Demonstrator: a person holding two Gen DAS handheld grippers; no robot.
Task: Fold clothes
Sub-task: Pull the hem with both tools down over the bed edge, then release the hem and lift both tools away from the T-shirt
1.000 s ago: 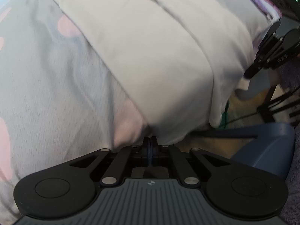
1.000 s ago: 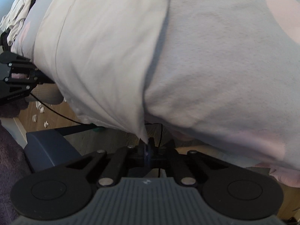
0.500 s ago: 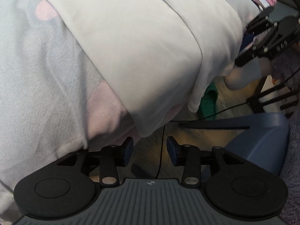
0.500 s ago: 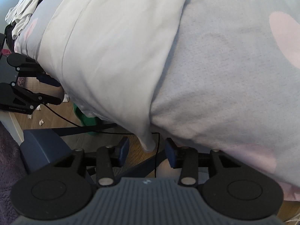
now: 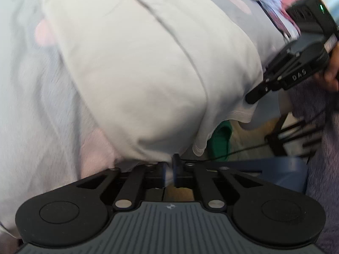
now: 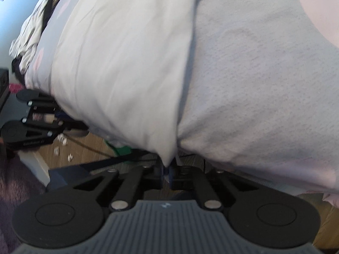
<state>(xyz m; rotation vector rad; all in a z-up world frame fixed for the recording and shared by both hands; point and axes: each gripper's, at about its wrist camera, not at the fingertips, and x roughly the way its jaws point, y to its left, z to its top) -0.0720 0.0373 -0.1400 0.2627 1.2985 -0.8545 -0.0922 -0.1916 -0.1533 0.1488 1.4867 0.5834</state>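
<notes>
Your left gripper (image 5: 168, 170) has just been closing, and now it's clamped on the near hem of the shirt (image 5: 148, 67), right at the corner where the fabric hangs off the edge of the bed (image 5: 31, 105). The frame is a bit smeared there, so I can only say the cloth looks pinched between the pads rather than just brushing them.

Same deal on the other side: your right gripper (image 6: 167, 172) has also just been closing, and a point of the shirt (image 6: 127, 67) is nipped between its pads at the opposite near corner.

The shirt itself is pale grey-white, spread flat across the bed with its near edge draped over the side towards you. The bedcover is light grey with big pink dots, and you can see it on either side of the shirt.

From the left camera your right gripper (image 5: 253, 97) shows up at the far right, fingers pressed together against the shirt's edge, with your hand (image 5: 332, 72) behind it. From the right camera your left gripper (image 6: 84, 127) sits at the far left, tucked under the hanging hem.

Below the bed there's wooden floor (image 6: 82, 150), something green (image 5: 220, 141) lying on it, a thin black cable (image 5: 243, 151) and a few white scraps (image 6: 61, 139).
</notes>
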